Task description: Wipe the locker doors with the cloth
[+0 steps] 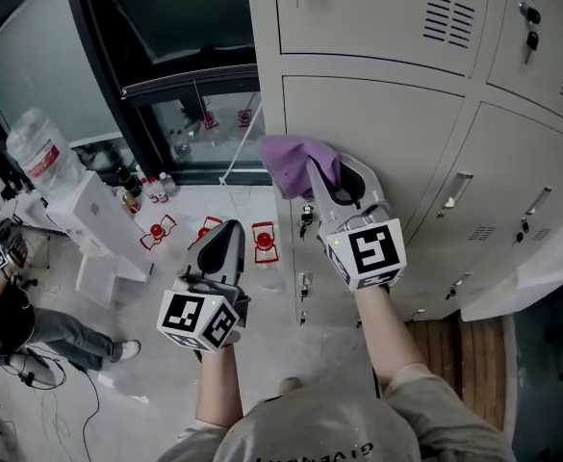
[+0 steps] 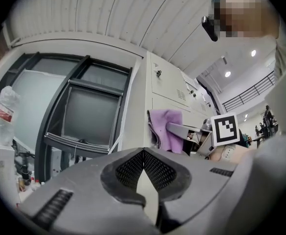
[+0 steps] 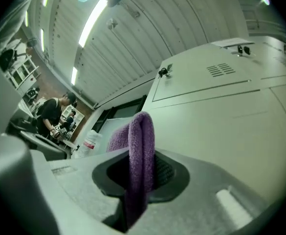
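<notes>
Jaws of the right gripper (image 1: 333, 179) are squeezing the folded purple cloth (image 1: 295, 160), which is sitting right at the left edge of the locker door (image 1: 387, 128). Jaws of the left gripper (image 1: 221, 242) are sitting shut on nothing, farther from that door.

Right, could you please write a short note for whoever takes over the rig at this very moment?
The right hand-held gripper is shut on the purple cloth, which is folded between its jaws.
The left hand-held gripper is shut and empty, held lower, away from the lockers.
The cloth is at the left edge of the middle-row locker door; contact cannot be confirmed.
Done: cloth in grip and at the lockers. Which doors are already wiped cannot be told.
Left: wipe the doors, probably starting with this one.
</notes>
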Motion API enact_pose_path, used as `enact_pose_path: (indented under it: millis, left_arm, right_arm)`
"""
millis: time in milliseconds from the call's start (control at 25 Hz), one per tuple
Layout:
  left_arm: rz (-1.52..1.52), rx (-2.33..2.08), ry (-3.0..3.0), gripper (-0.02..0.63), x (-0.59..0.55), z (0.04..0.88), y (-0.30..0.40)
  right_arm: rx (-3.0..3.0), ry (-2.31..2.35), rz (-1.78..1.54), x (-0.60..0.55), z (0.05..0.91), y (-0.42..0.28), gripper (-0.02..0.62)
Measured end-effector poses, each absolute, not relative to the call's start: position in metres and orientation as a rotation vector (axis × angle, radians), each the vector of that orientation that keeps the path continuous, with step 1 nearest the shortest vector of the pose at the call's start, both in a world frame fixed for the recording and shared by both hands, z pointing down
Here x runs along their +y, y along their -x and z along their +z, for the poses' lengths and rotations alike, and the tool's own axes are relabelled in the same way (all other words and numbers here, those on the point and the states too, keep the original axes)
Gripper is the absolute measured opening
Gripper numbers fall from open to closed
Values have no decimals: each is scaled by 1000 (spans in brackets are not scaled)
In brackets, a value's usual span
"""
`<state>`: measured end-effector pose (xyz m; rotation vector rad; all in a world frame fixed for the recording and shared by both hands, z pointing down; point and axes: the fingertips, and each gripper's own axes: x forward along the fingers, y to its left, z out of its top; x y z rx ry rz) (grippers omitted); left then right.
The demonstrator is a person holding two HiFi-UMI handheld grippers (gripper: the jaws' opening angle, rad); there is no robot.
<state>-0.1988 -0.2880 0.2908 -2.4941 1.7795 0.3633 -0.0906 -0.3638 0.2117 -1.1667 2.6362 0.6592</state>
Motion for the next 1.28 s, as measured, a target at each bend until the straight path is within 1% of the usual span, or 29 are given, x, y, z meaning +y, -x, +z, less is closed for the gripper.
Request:
enact_pose_path:
  millis: [200, 400, 800, 1280]
  left_arm:
    - [352, 1842, 2441, -2, -279, 289, 219]
    - [353, 1828, 2446, -2, -280, 287, 217]
    - [354, 1692, 2563, -2, -298, 289, 168]
    - [359, 1557, 2661, -2, -315, 291, 119]
  right_arm:
    - [2654, 1284, 881, -369, 214, 108, 55]
    - [2643, 1365, 883, -376, 214, 91, 55]
    - [2574, 1562, 871, -384, 216, 15, 57]
    - [2445, 1820, 762, -394, 223, -84, 57]
